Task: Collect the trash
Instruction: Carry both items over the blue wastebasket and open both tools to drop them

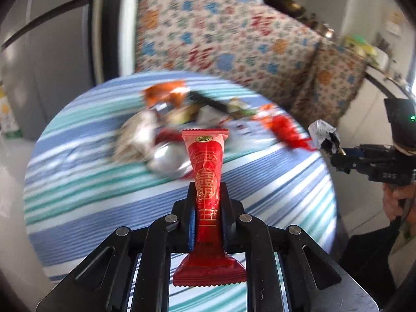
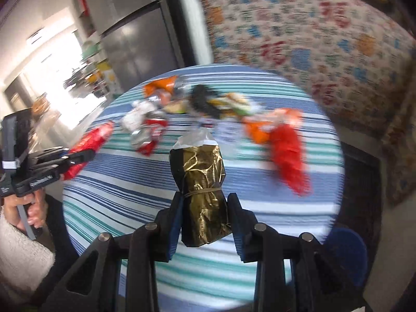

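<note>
My left gripper [image 1: 207, 191] is shut on a red wrapper with gold print [image 1: 208, 176], held above the round striped table [image 1: 91, 182]. My right gripper [image 2: 204, 200] is shut on a crumpled gold and black wrapper [image 2: 201, 182] tied with a band. In the left wrist view the right gripper [image 1: 335, 153] shows at the right edge with its wrapper [image 1: 323, 134]. In the right wrist view the left gripper [image 2: 85, 156] shows at the left with the red wrapper [image 2: 91, 140]. A blurred pile of wrappers [image 1: 179, 119] lies across the table's far half, also in the right wrist view [image 2: 197, 104].
A red and orange wrapper [image 2: 286, 143] lies at the table's right. A floral-patterned sofa [image 1: 228, 33] stands behind the table. A grey fridge [image 2: 137, 44] stands at the back left. A blue round seat [image 2: 348, 254] is by the table's near right edge.
</note>
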Motion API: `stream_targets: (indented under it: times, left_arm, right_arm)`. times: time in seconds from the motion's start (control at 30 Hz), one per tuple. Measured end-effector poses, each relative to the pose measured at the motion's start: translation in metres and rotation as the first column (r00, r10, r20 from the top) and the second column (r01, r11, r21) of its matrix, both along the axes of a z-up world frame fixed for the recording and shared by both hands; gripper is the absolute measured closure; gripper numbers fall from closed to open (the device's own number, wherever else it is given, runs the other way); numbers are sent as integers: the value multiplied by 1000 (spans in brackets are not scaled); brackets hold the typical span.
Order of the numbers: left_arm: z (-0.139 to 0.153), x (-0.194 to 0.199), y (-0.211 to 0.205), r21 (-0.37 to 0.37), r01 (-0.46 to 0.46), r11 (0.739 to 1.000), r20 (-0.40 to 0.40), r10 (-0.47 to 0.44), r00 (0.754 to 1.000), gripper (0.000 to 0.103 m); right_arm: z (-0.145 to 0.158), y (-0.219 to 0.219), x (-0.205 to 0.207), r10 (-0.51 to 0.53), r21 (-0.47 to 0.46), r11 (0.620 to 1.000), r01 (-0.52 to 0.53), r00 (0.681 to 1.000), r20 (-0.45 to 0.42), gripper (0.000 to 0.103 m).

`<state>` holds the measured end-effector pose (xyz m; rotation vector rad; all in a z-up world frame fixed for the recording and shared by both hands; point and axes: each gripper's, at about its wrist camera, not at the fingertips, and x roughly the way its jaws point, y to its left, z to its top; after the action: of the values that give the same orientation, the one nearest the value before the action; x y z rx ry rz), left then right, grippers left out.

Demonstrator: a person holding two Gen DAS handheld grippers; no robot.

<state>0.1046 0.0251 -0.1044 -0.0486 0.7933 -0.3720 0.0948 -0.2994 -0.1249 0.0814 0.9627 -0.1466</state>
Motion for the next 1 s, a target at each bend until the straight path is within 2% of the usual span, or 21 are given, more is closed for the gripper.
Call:
stream_targets:
  times: [0.17, 0.27, 0.37, 0.53, 0.67, 0.77, 1.0]
  left_arm:
    - [28, 2, -73, -22, 145, 989, 44, -144, 989, 90]
    - [35, 4, -128, -28, 249, 968, 49, -247, 968, 90]
    - [32, 9, -191, -25, 347, 937, 35, -346, 938, 90]
    - [4, 18, -273, -69, 446, 892, -20, -448, 894, 90]
    - [-28, 25, -333, -53, 504, 862, -58, -506, 860, 90]
    - [-49, 30, -360, -44, 517, 855, -78, -519, 851, 90]
    - [-93, 49, -404, -34, 516, 856, -139, -516, 845, 90]
  right_arm:
    - [20, -66, -64, -190, -41, 981, 190, 982, 12, 69]
    - [22, -111, -106, -324, -38, 945, 324, 946, 11, 69]
    - [19, -144, -141, -415, -35, 909, 415, 910, 8, 69]
    - [3, -196, -184, -533, 0, 846, 533, 846, 2, 69]
    - [-18, -228, -206, -590, 60, 806, 589, 808, 3, 69]
    - [-29, -244, -210, -604, 50, 796, 604, 797, -8, 69]
    - [-48, -270, -212, -627, 50, 776, 629, 777, -59, 69]
